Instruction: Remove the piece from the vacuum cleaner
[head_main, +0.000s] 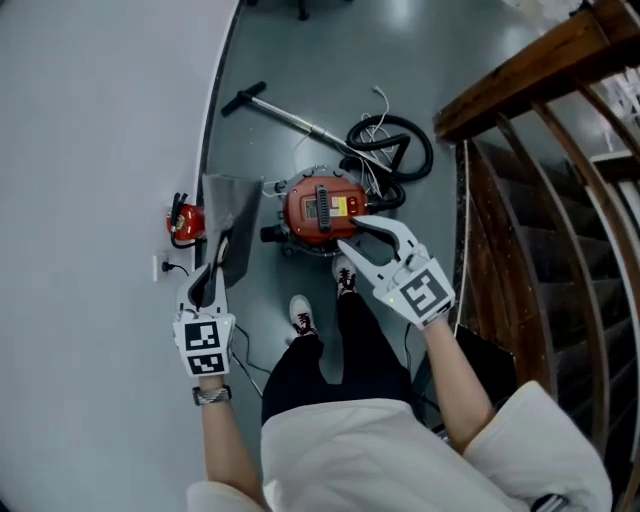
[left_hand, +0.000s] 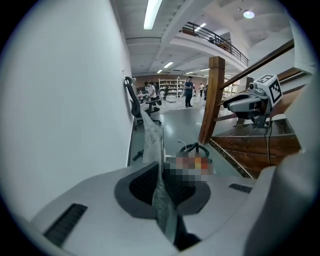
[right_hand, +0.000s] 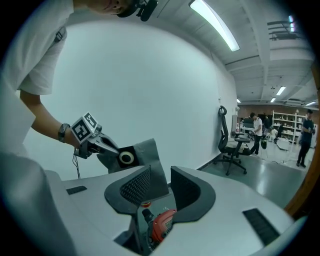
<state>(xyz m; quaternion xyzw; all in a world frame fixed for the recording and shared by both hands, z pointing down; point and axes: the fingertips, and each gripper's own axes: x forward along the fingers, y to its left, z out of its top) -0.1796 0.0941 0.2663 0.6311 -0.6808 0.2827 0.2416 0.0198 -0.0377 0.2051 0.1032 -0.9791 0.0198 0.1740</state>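
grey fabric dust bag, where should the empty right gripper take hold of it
Pinch the grey fabric dust bag at its free edge, opposite the black collar end that the left gripper clamps. It hangs as a thin flat sheet, so the open right gripper should probably come edge-on from its own side.

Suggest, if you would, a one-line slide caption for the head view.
Left hand-held gripper holds the grey dust bag apart from the red vacuum cleaner; right hand-held gripper open and empty.
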